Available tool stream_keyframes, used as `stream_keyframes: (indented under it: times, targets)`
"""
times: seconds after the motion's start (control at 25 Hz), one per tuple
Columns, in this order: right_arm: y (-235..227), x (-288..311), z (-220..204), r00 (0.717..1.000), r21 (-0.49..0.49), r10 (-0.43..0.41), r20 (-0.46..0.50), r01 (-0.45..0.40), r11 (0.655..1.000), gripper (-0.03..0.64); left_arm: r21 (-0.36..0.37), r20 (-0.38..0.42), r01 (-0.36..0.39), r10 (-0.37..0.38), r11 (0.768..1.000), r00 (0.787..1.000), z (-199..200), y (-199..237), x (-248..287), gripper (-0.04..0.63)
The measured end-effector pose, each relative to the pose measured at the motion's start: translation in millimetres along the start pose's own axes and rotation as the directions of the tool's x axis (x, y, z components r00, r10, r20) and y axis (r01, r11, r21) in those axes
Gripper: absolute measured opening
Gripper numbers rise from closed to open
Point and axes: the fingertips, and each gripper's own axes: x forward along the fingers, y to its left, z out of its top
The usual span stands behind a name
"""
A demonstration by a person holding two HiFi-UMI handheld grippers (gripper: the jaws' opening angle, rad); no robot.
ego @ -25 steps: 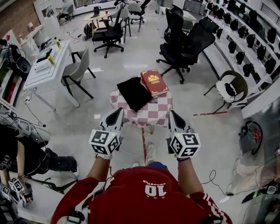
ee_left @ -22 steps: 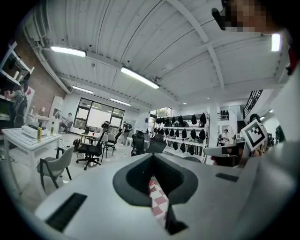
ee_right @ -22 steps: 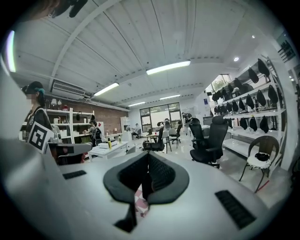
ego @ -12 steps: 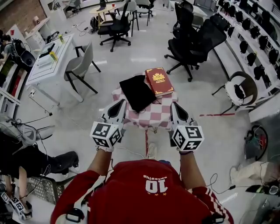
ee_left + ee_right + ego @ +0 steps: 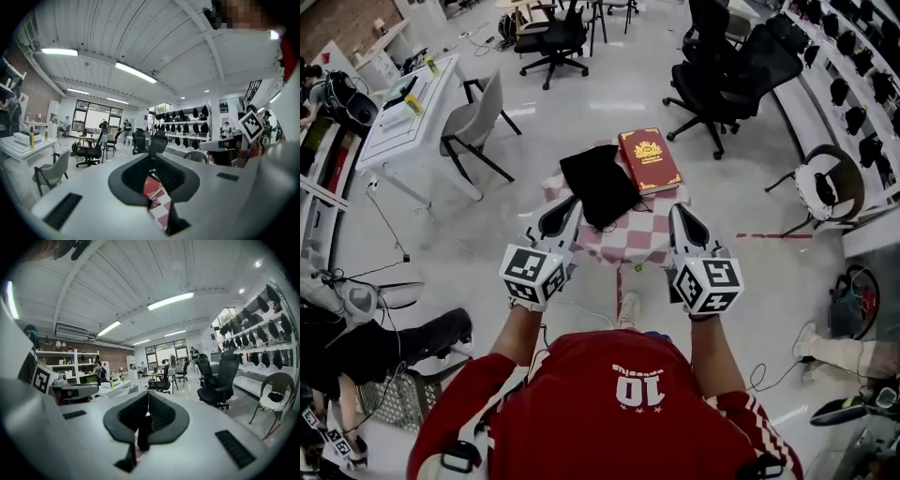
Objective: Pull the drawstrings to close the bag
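Left hand-held gripper (image 5: 570, 204) level, jaws together

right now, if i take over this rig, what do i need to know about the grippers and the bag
Left gripper: shut, empty, by the table's near edge, touching nothing.
Right gripper: shut, empty, also by the near edge.
Black bag: lies flat on the checked table, with a red book beside it on the right.
Done: nothing yet; the bag is untouched.
Left: open both grippers, take the drawstrings, pull the bag closed.
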Motion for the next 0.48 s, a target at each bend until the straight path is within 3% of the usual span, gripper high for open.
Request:
stream_keyframes:
  times: [0.08, 0.48]
  targets:
    - [-2, 0, -4, 1.000, 0.003, 0.000, -0.005, 0.000, 1.000, 0.014, 0.023, -0.017, 0.026, -0.025, 0.999, 1.000, -4, -7, 5, 0.089]
    - [-19, -6, -22, 0.999, 0.019, -0.024, -0.047, 0.025, 1.000, 0.014, 0.022, -0.138, 0.088, -0.084, 0.996, 0.987, -51, -26, 27, 0.120]
